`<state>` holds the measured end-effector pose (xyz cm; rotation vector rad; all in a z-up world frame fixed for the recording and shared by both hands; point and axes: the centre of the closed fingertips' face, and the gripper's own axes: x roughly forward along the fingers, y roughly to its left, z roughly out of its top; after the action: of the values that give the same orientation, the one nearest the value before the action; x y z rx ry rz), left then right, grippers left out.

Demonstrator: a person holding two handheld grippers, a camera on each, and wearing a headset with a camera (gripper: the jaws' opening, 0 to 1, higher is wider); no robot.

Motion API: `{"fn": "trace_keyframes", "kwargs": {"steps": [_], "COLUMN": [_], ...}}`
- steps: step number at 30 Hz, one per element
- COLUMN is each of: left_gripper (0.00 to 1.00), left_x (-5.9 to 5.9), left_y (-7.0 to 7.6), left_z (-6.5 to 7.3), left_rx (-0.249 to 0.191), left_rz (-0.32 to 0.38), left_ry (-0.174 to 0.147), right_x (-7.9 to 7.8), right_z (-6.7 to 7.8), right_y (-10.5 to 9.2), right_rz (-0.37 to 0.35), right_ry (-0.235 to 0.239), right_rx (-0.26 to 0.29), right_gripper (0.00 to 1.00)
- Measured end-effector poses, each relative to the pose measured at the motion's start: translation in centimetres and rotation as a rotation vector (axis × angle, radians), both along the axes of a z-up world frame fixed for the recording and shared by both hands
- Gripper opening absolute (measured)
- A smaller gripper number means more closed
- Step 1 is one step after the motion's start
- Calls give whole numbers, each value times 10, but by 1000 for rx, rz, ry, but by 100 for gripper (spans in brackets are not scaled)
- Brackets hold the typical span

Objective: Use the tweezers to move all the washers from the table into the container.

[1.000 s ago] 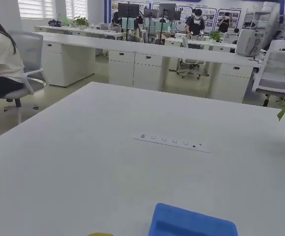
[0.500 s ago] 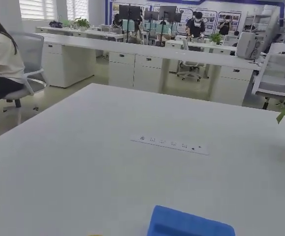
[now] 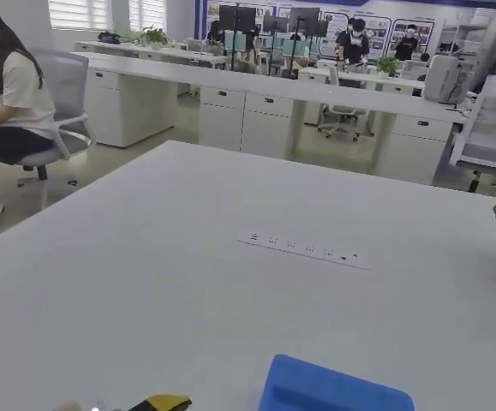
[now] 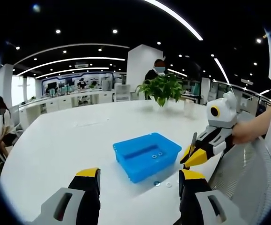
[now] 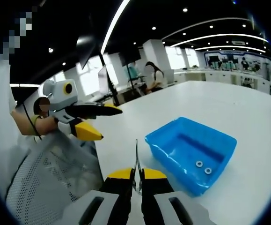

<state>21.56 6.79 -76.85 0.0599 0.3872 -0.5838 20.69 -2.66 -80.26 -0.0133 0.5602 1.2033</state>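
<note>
Ahead of the left gripper (image 4: pixel 140 174), jaws spread, a white table (image 4: pixel 46 154) bears a blue rectangular plastic container (image 5: pixel 191 152). The right gripper (image 5: pixel 136 176) pinches thin metal tweezers (image 5: pixel 136 157). Two small metal washers (image 5: pixel 203 167) lie inside it; two loose washers (image 4: pixel 162 184) lie nearer the left gripper.

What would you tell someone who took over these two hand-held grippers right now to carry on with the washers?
Left hand-held gripper: open, empty, held above the table.
Right hand-held gripper: shut on the tweezers, which point toward the blue container.
Done: two washers lie inside the container.
Left: at least two loose washers on the table just in front of the container; pick each up with the tweezers and drop it in.
</note>
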Motion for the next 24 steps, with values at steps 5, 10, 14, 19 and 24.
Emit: {"fn": "trace_keyframes", "kwargs": {"steps": [5,10,14,19,24], "left_gripper": [69,71,71,71,71], "left_x": [1,1,2,2,2], "left_y": [2,2,3,4,5], "left_z": [3,11,12,12,14], "left_rx": [-11,-53,-56,-52,-51], "left_rz": [9,19,24,27,34], "left_ry": [-13,-39,-44,-50,-61], "right_x": [8,18,26,38,49], "right_z": [10,24,34,45,46], "right_y": [-4,-6,-6,-4,-3], "right_rz": [-16,-16,-27,-41,-74], "right_ry": [-2,-20,-24,-11,18], "right_rx": [0,4,25,60,83], "right_gripper": [2,2,2,2,2]}}
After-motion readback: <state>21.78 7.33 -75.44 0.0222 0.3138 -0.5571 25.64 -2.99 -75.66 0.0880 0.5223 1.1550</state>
